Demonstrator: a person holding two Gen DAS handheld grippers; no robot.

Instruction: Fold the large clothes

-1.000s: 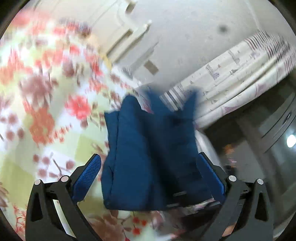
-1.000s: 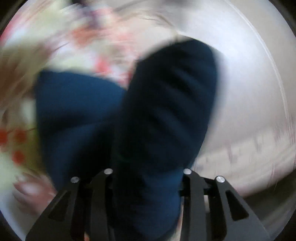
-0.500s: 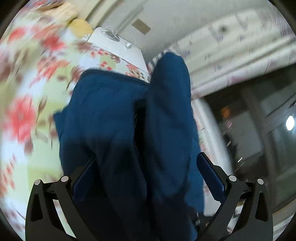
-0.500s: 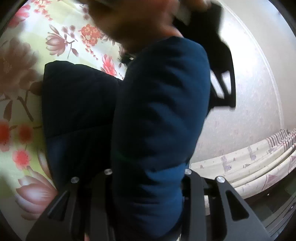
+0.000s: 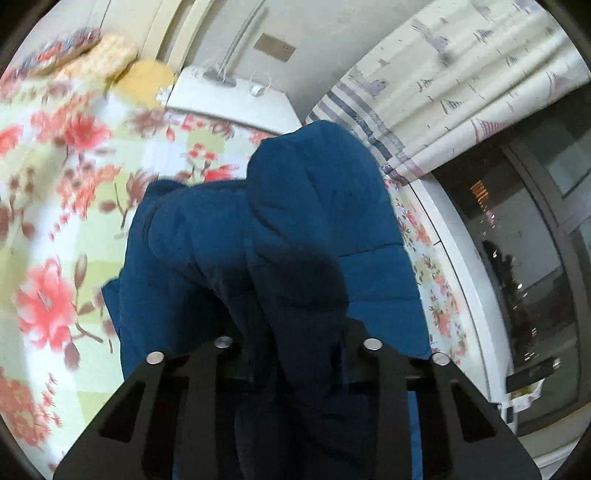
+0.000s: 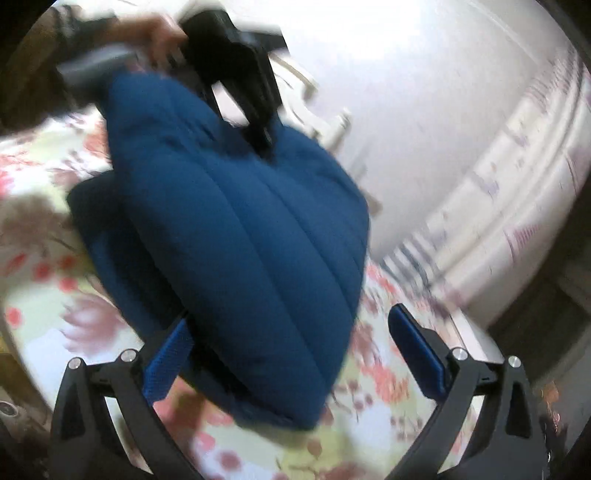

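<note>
**Spotter:** Where is the garment, and who has it?

**Operator:** I've got the dark blue quilted puffer jacket bundled on the flowered yellow-green bedspread. My left gripper has just been closing and its jaws are pinched tight on a thick fold, so the padded cloth rises straight out from between them and away from the camera. In the right wrist view that same left gripper bites the far, upper edge of the bundle, with the person's hand behind it.

**Spotter:** And your right?

**Operator:** My right gripper has just been opening. Its jaws stand wide, the blue pads clear of the cloth, though the near end of the jacket hangs between them. It holds nothing.

**Spotter:** So what does the next move hang on?

**Operator:** As I read it, the bundle's long axis runs from my right fingers up and away to the left grip. The free, low end lies nearest my right hand, just ahead of its fingers, so I judge any regrasp belongs to the right.
</note>
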